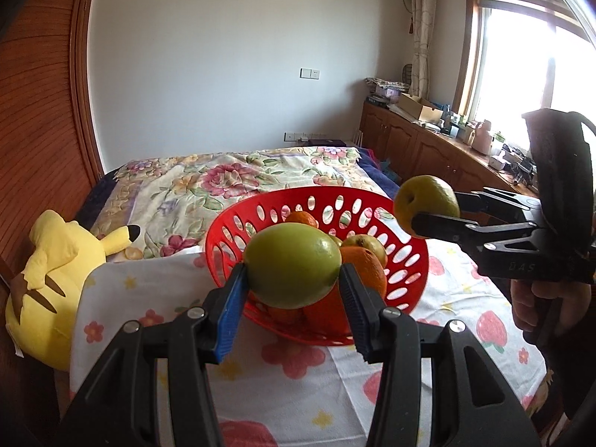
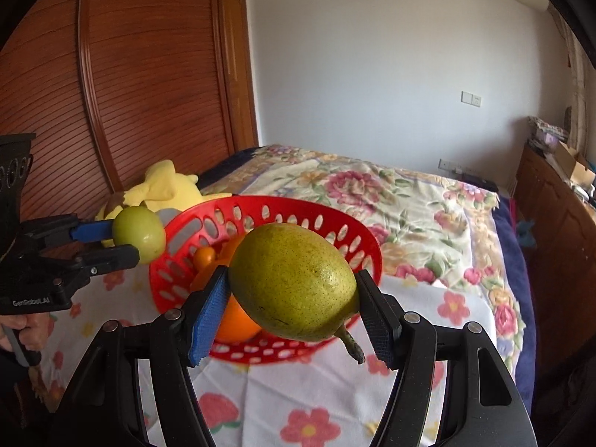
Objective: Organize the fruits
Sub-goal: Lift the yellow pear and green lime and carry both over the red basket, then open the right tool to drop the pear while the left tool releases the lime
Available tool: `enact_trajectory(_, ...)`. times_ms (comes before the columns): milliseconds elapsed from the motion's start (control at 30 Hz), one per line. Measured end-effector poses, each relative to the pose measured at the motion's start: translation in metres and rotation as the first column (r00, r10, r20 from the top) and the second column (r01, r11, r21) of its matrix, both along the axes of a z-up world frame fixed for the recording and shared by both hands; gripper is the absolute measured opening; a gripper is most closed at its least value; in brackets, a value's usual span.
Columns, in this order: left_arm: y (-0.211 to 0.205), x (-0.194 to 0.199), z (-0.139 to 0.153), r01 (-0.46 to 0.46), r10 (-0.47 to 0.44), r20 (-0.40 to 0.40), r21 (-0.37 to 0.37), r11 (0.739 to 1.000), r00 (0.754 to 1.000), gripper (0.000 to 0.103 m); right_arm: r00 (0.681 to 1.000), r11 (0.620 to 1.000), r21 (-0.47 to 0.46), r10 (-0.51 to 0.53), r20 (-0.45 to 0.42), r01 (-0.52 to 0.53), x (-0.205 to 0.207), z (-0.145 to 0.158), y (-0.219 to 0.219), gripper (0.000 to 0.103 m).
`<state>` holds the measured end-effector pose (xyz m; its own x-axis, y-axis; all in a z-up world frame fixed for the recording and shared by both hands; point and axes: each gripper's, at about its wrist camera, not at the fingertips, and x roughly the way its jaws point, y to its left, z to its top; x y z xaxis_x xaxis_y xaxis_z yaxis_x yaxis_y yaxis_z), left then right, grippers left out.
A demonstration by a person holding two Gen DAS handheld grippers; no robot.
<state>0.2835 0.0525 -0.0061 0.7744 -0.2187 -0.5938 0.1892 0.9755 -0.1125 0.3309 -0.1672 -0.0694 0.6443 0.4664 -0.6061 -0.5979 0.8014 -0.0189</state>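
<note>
Green fruit, item one: a smooth round green apple [image 1: 293,265], clamped between the blue pads of my left gripper [image 1: 293,279], held in the air on the near side of the basket. The right wrist view shows the same apple off to the left, beside the basket's rim.

Item two: a speckled yellow-green pear [image 2: 294,281], stem pointing down toward me, pinched across its belly by my right gripper [image 2: 294,298]. It also hangs clear of the cloth, in front of the basket.

Item three: red plastic basket [image 1: 406,257], perforated wall, standing on the cloth. Contents visible: a large orange [image 1: 367,268] nearest me, a small orange [image 1: 301,219] farther back, a brownish-green pear [image 1: 367,245] between them, and more orange skin low down that I cannot count.

Item four: flowered tablecloth [image 1: 298,365] under the basket. I see no loose fruit on it in either view.

Progress, as I judge it: several fruits already sit together in the basket; two are in my fingers and placed nowhere. Whether they go into the basket or come out for sorting by kind, I cannot tell.

Surroundings: yellow plush toy [image 1: 56,279] at the cloth's left edge, floral bedspread [image 1: 231,178] behind.
</note>
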Motion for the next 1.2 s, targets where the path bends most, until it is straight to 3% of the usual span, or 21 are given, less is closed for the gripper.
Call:
enact_trajectory(267, 0.0, 0.026, -0.016, -0.009, 0.01, -0.032, 0.021, 1.0, 0.999, 0.048, 0.998, 1.0, -0.013, 0.009, -0.067, -0.01, 0.057, -0.022, 0.025, 0.069)
enact_trajectory(533, -0.001, 0.039, -0.034, -0.014, 0.016, -0.069, 0.017, 1.0, 0.997, 0.048, 0.991, 0.999, -0.041, -0.008, -0.137, 0.002, 0.085, -0.042, 0.031, 0.069)
enact_trajectory(967, -0.007, 0.042, -0.044, -0.001, 0.004, -0.105, 0.025, 1.0, 0.994, 0.048, 0.986, 0.997, -0.066, -0.051, -0.162, 0.041, 0.084, -0.048, 0.025, 0.072)
enact_trajectory(1200, -0.006, 0.029, -0.033, -0.017, 0.018, -0.066, 0.023, 1.0, 0.998, 0.049, 0.987, 0.998, -0.015, -0.058, -0.152, 0.057, 0.067, -0.037, 0.012, 0.071)
